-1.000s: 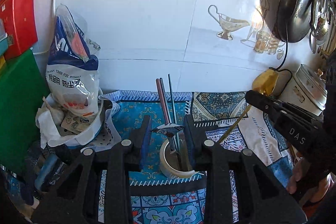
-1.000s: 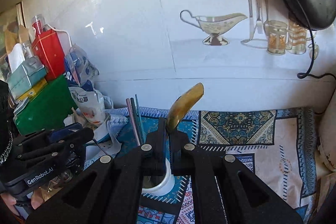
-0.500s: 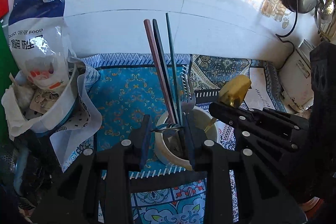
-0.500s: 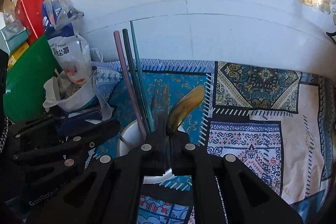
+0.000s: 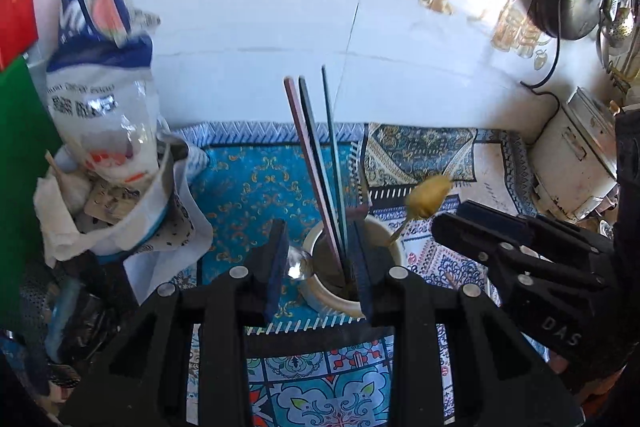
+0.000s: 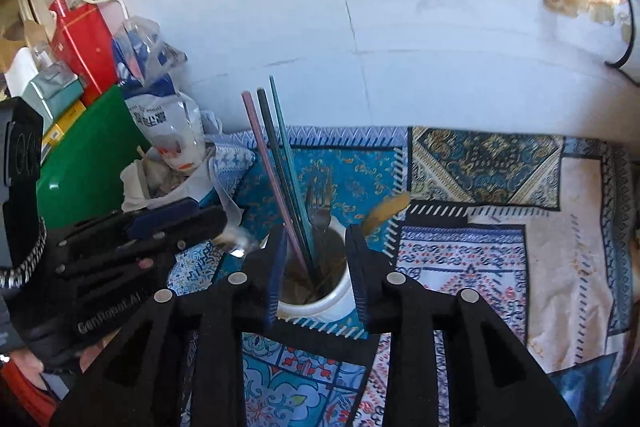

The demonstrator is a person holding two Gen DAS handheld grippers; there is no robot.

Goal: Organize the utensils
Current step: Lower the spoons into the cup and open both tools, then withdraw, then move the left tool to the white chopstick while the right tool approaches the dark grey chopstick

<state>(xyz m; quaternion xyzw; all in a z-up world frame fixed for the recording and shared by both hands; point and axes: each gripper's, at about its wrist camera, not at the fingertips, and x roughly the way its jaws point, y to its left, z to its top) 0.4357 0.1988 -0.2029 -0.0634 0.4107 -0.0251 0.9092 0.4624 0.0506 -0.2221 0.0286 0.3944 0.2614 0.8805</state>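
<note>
Your right gripper (image 6: 316, 267) is opening, so the yellow spoon (image 6: 386, 213) drops free beyond its jaws into the cup (image 6: 320, 303) (with the chopsticks (image 6: 280, 163)). Your left gripper (image 5: 320, 259) stands parted, empty, straddling the cup's rim.

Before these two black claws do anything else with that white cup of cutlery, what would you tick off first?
1. Yellow spoon out of the right gripper: ok; its jaws are opening with no spoon between the pads, handle down in the white cup.
2. Cup upright on the patterned cloth: ok.
3. Chopsticks and fork standing in the cup: ok.
4. Left gripper empty: not ok; a shiny metal spoon bowl sits by its left pad.
5. Is that piece actually clamped: cannot tell.
6. Two grippers apart: ok, though close beside the cup.
</note>
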